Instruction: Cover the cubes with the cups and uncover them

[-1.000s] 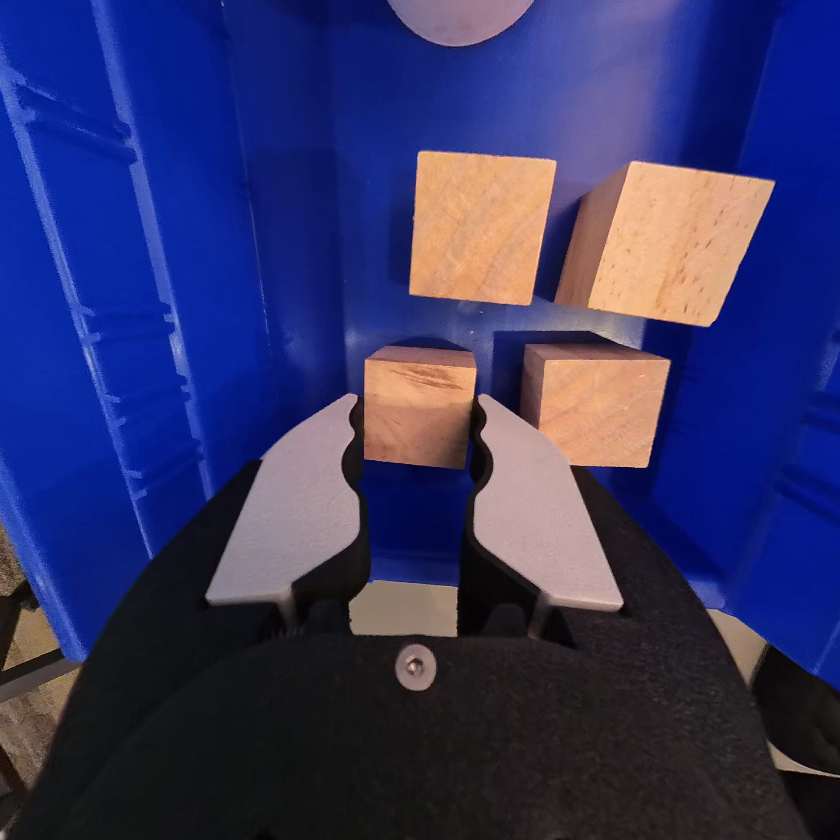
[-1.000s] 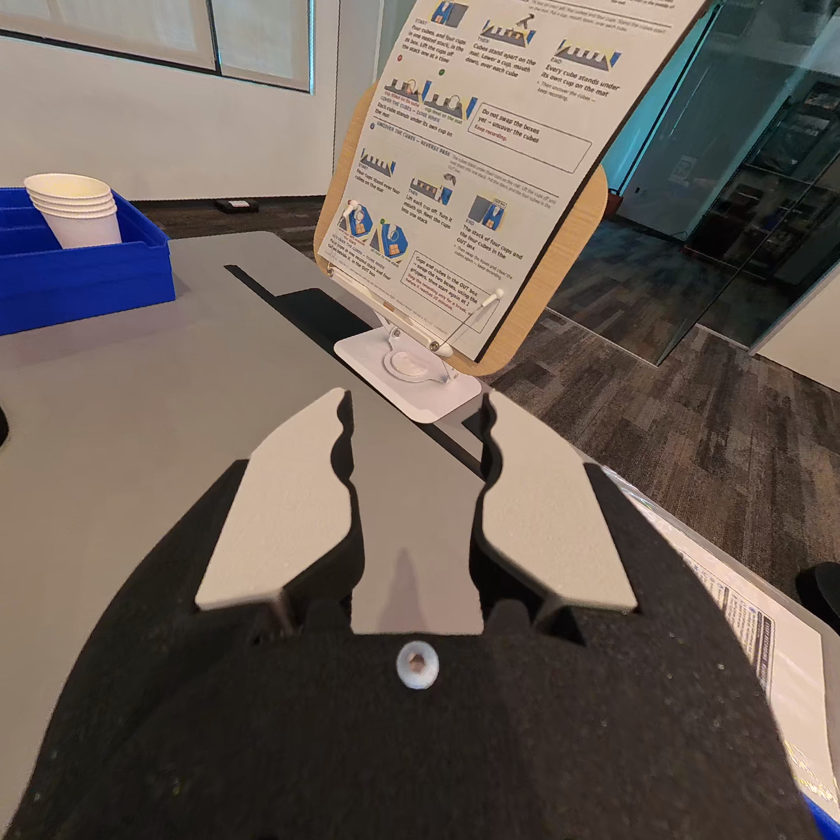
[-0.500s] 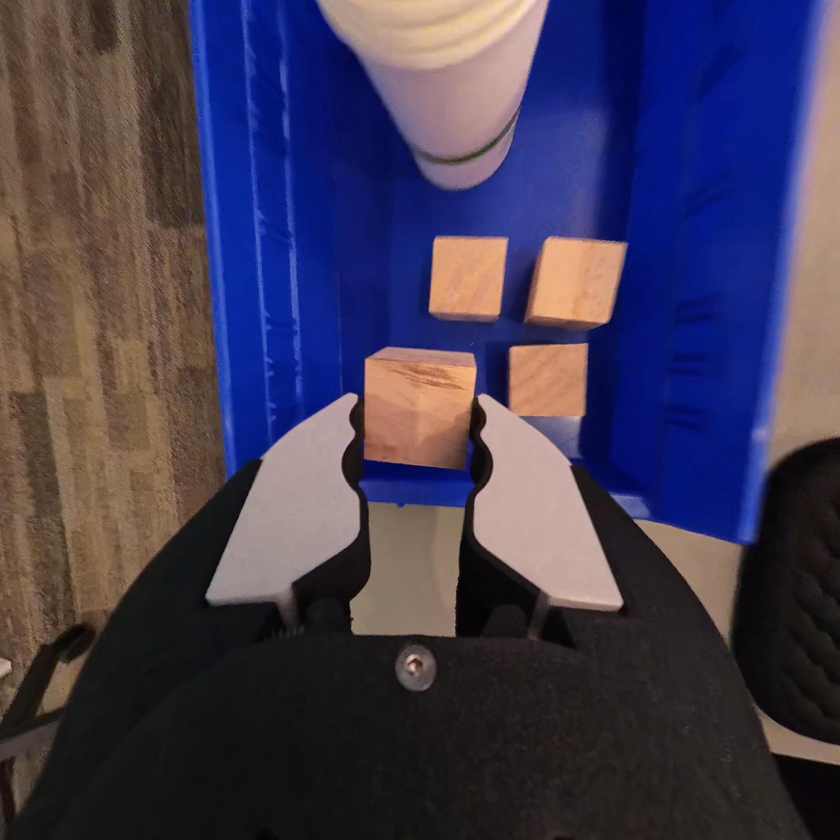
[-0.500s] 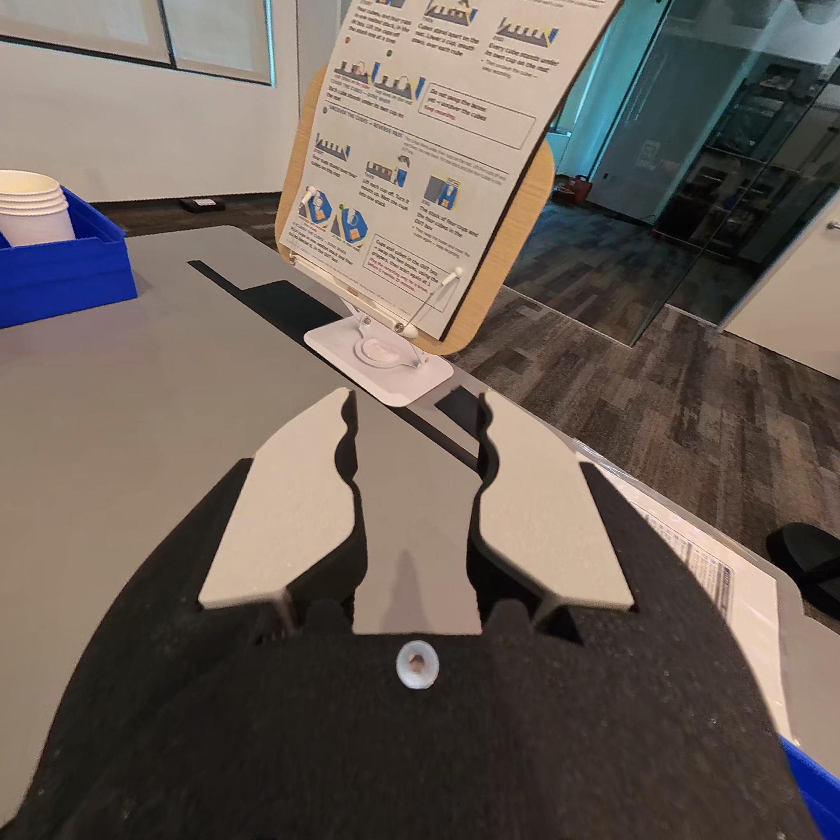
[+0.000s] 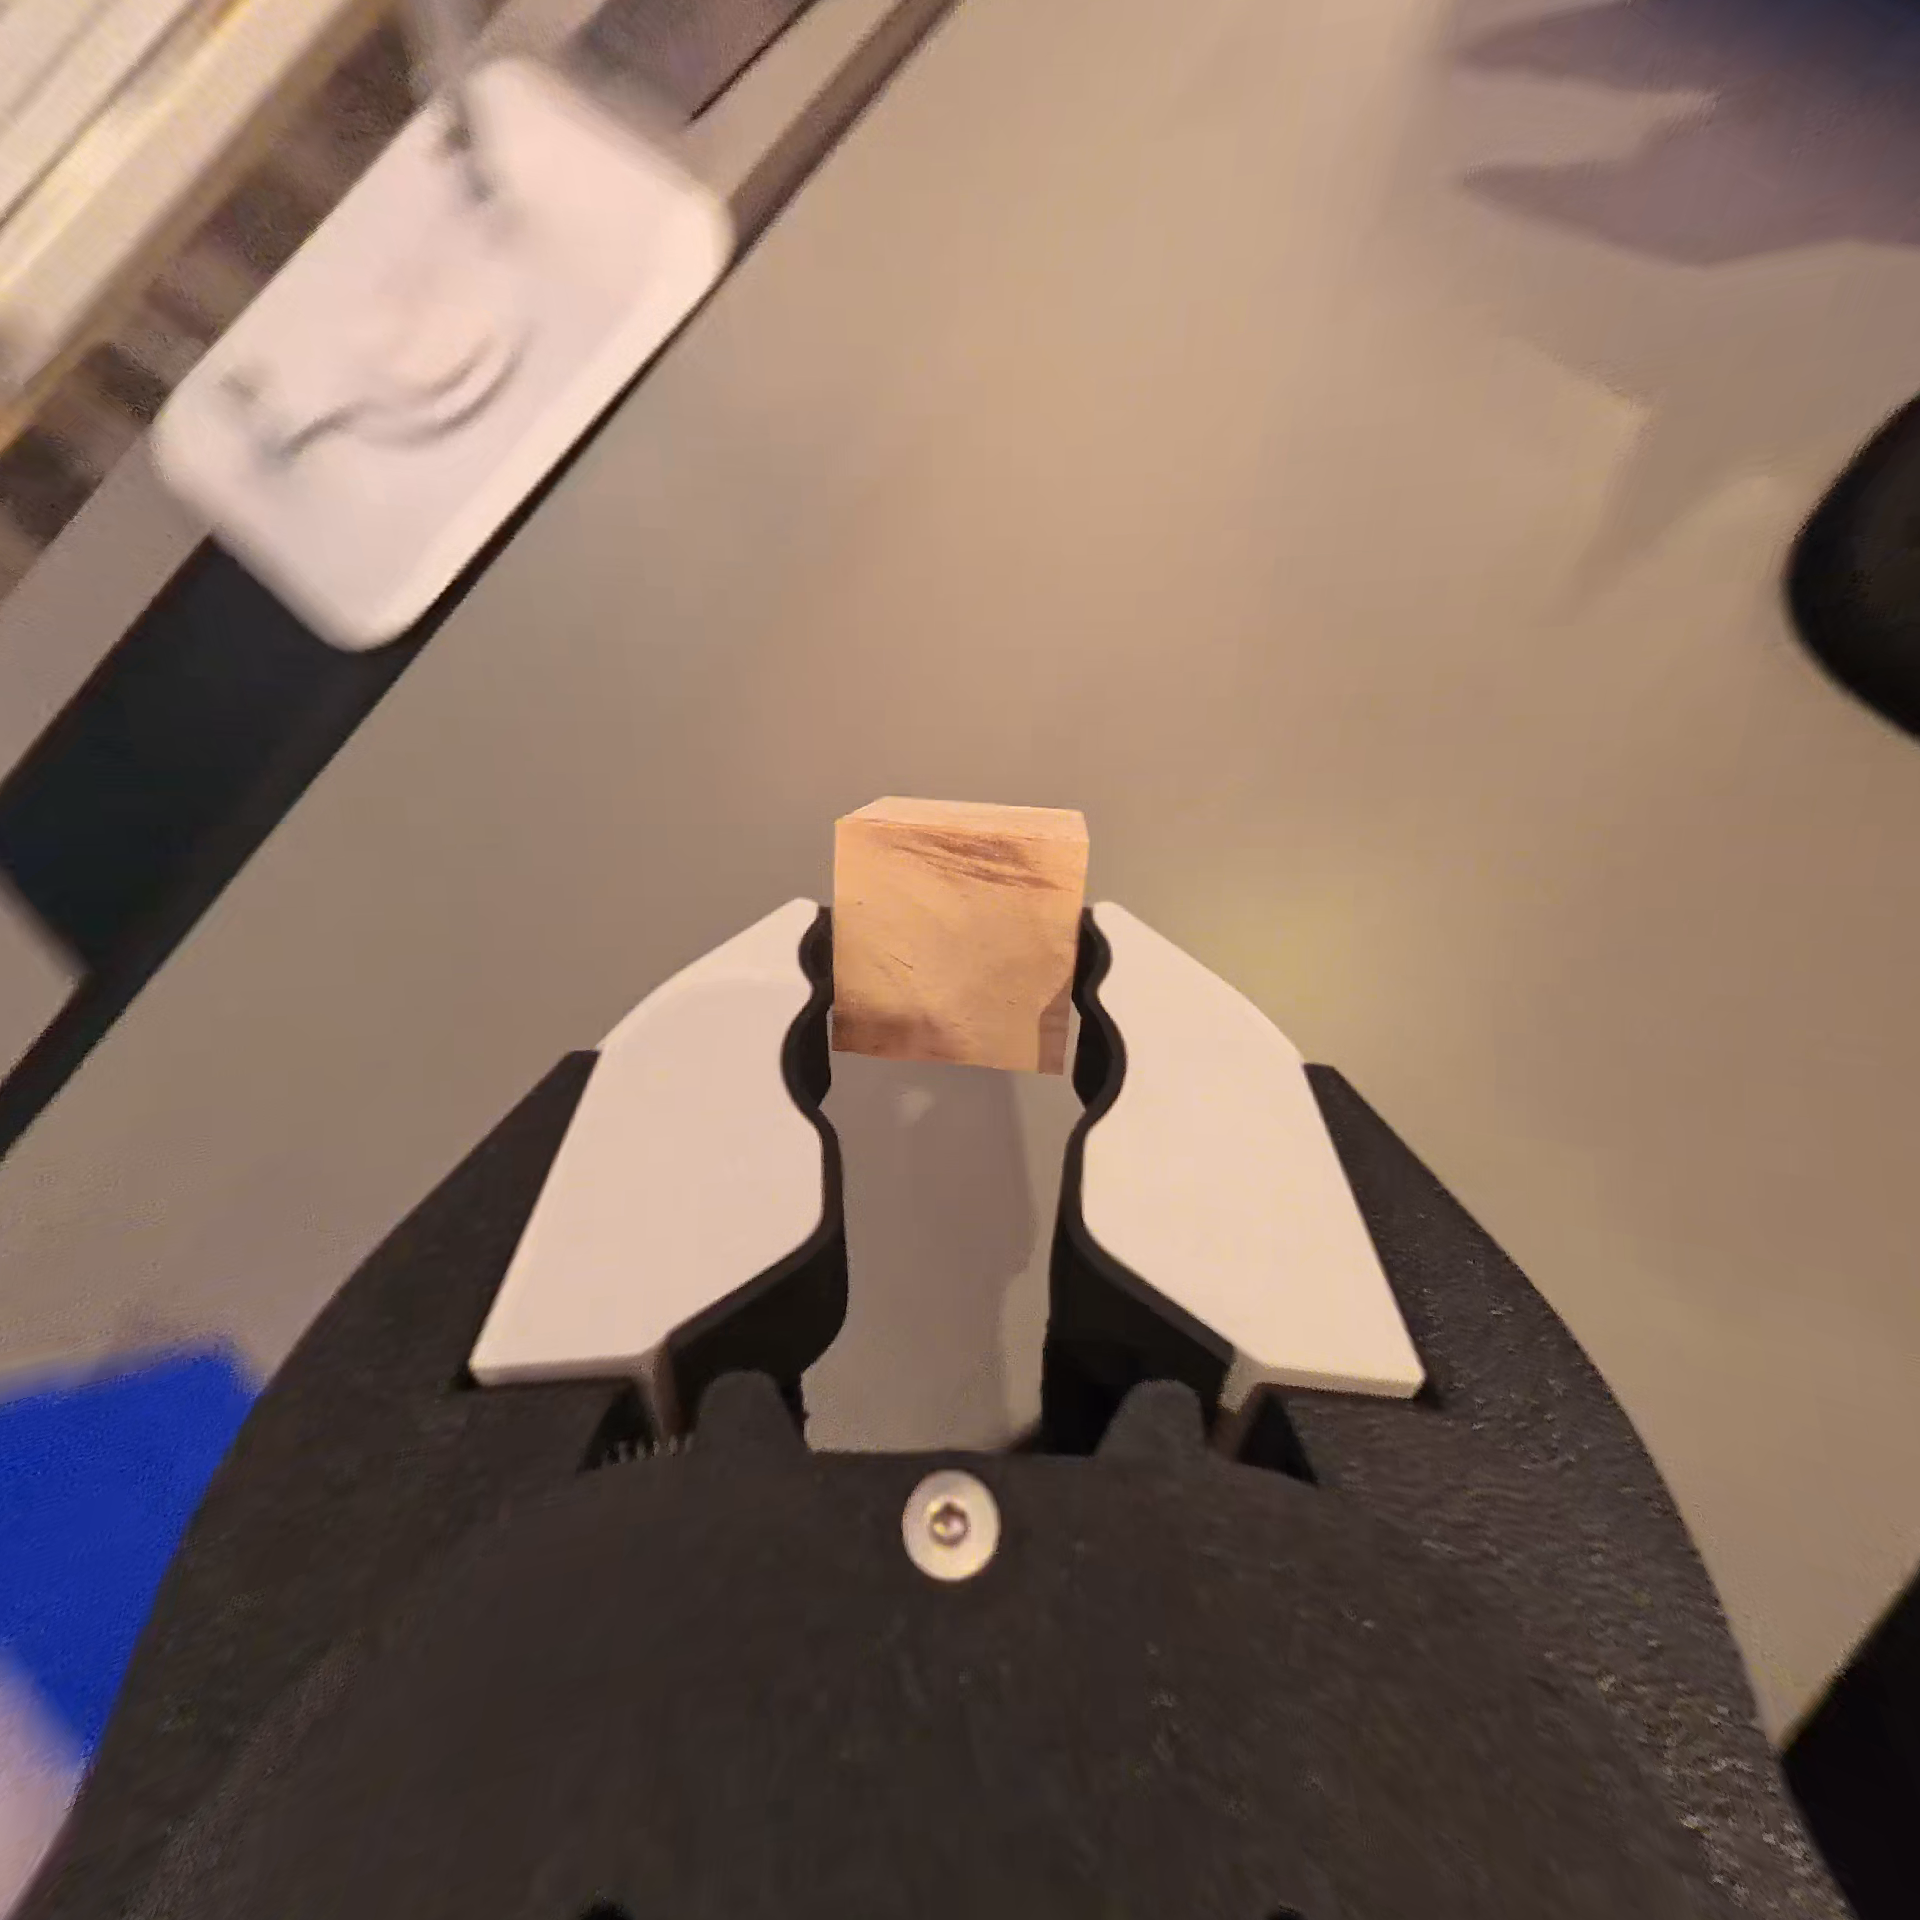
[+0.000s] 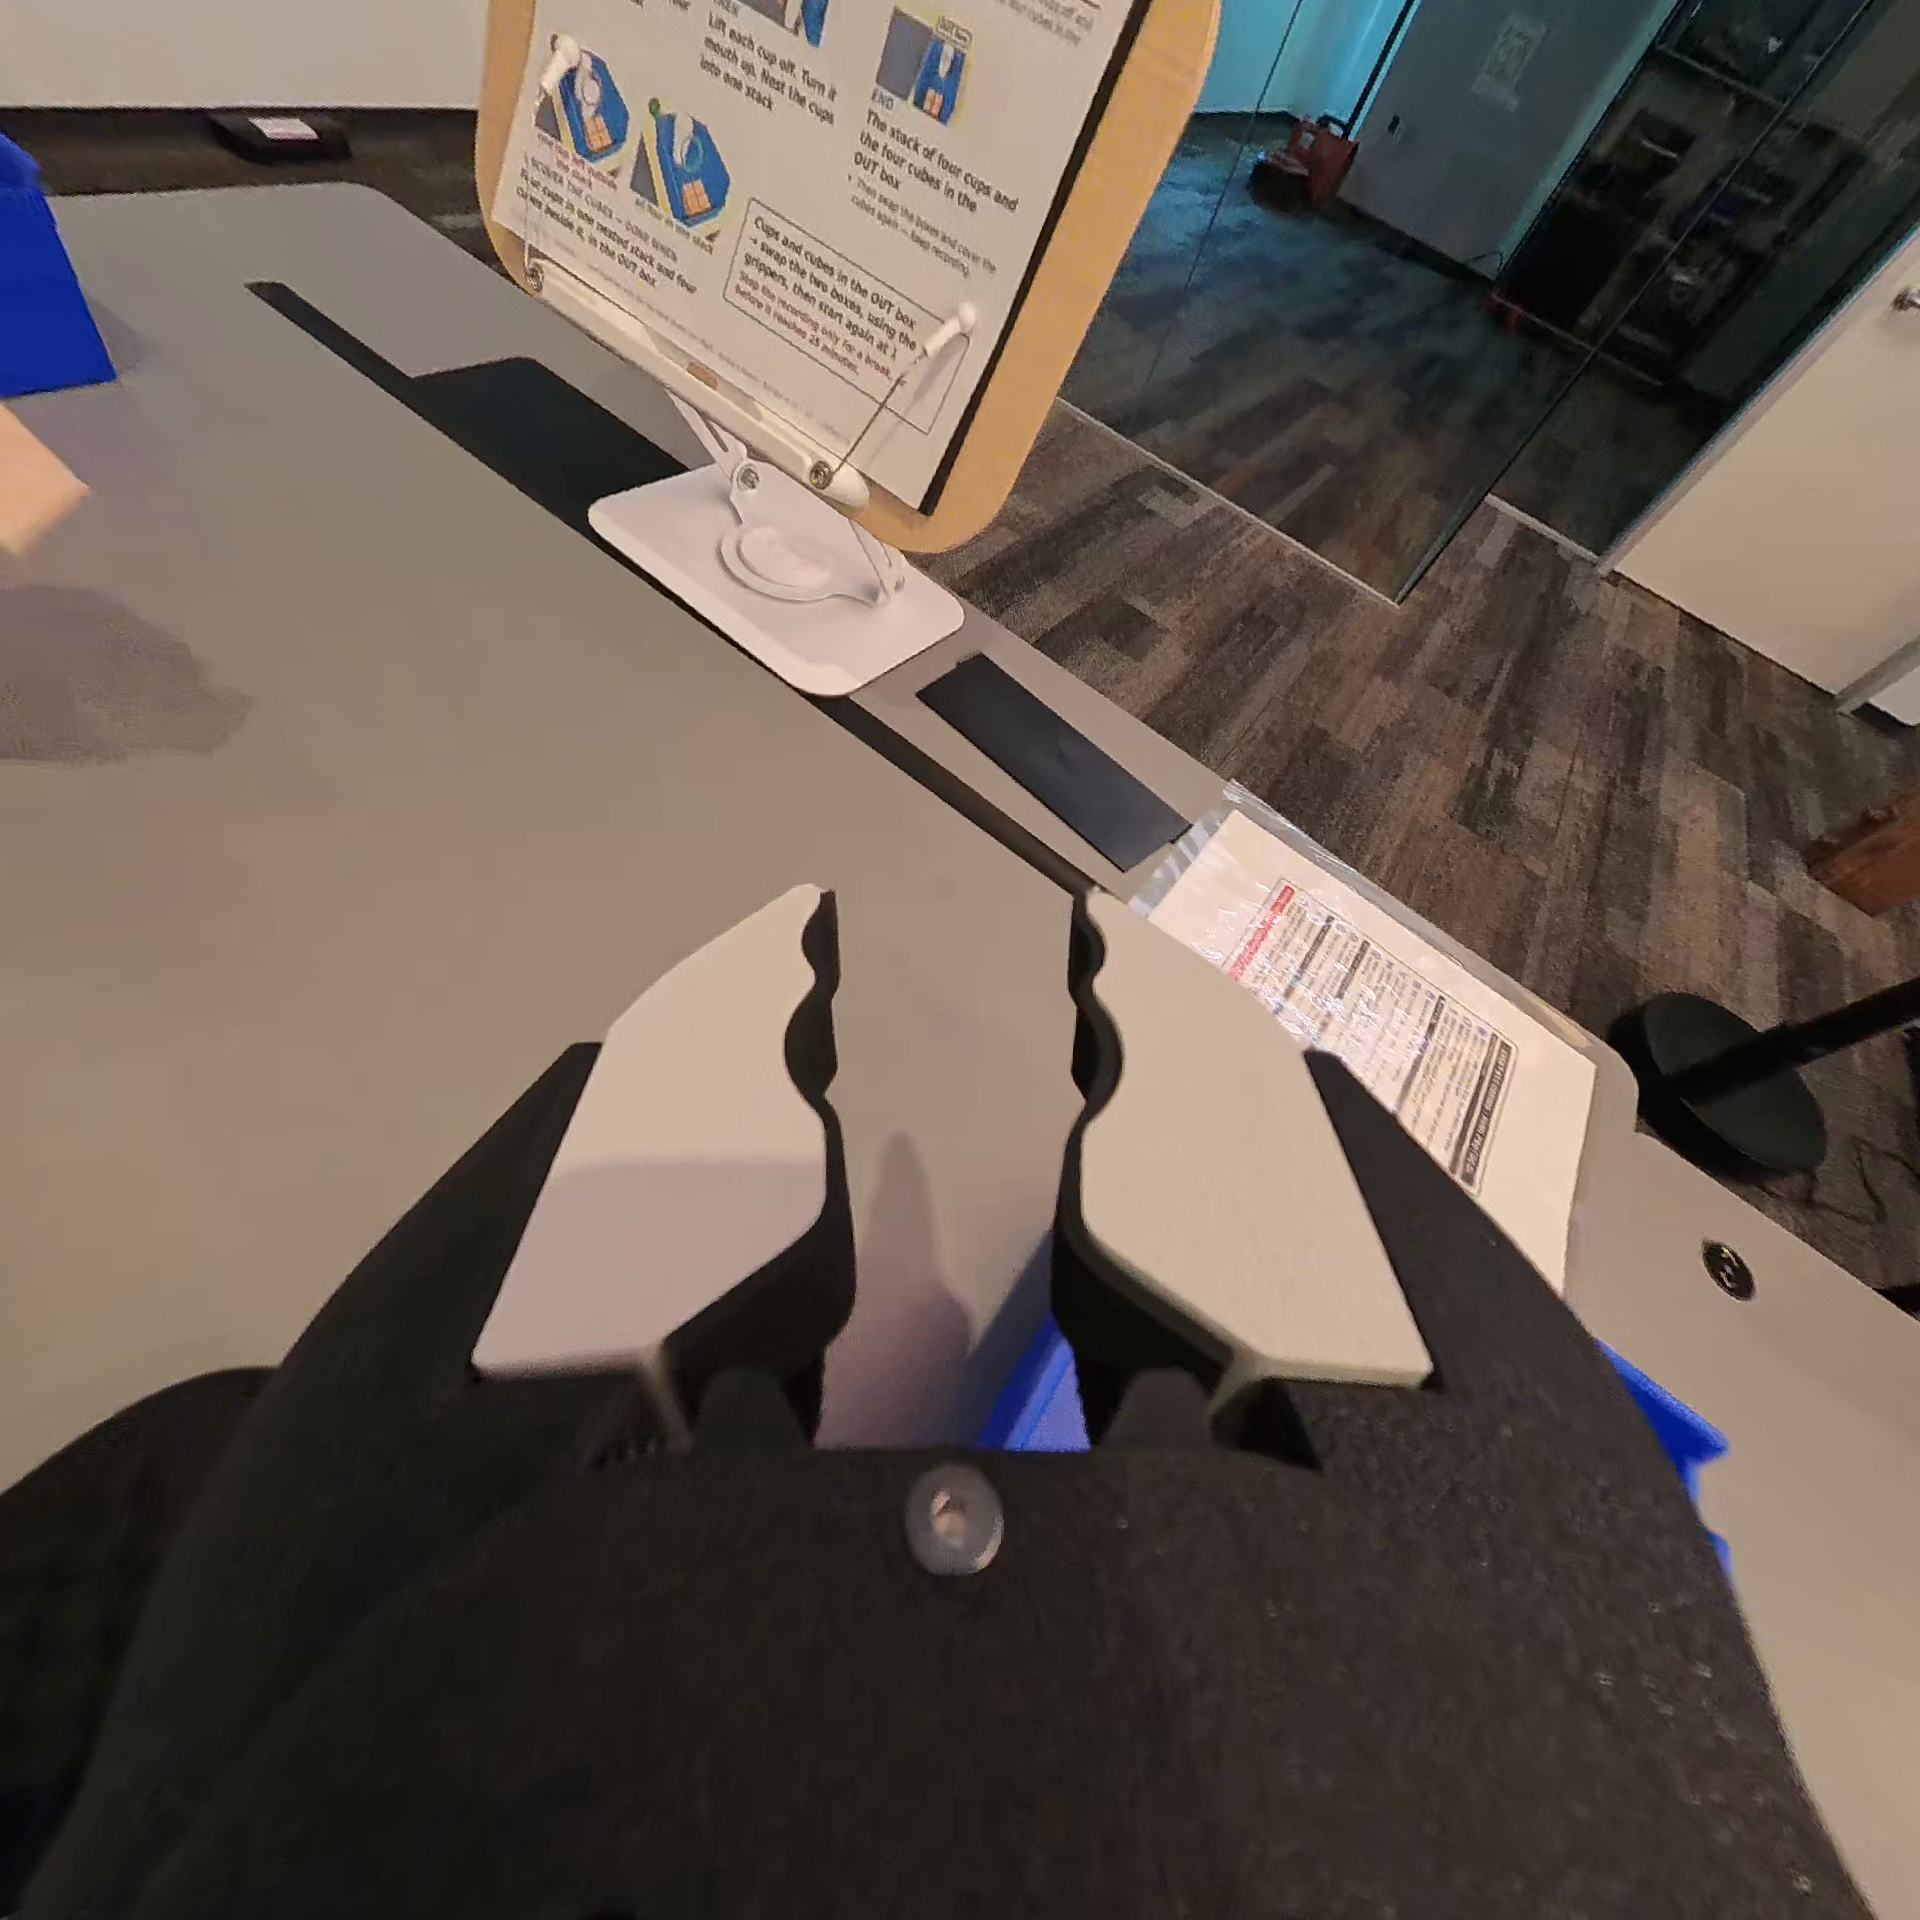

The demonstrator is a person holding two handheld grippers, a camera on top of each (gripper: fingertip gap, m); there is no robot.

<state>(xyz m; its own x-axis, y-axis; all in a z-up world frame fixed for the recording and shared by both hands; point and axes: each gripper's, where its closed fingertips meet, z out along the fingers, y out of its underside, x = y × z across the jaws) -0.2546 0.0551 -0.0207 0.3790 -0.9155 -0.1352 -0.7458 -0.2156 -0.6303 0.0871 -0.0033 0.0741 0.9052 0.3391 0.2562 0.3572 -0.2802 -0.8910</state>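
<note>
My left gripper (image 5: pixel 956 925) is shut on a wooden cube (image 5: pixel 958 948) and holds it in the air above the grey table (image 5: pixel 1195 520). The same cube shows as a pale wooden corner at the left edge of the right wrist view (image 6: pixel 31 488), with its shadow on the table below it. My right gripper (image 6: pixel 951 914) is open and empty above the grey table (image 6: pixel 416 831). No cups are in view now. The other cubes are out of view.
An instruction sheet on a wooden board (image 6: pixel 821 208) stands on a white base (image 6: pixel 779 571) at the table's far edge; the base shows blurred in the left wrist view (image 5: pixel 436 353). A blue bin corner (image 5: pixel 94 1538) is at lower left. A blue bin edge (image 6: pixel 1039 1403) lies under my right gripper. A plastic-sleeved paper (image 6: pixel 1371 1039) lies at the right.
My left gripper has lifted the cube out of the blue bin and swung it over the grey table. My right gripper has shifted right and tilted down, still open.
</note>
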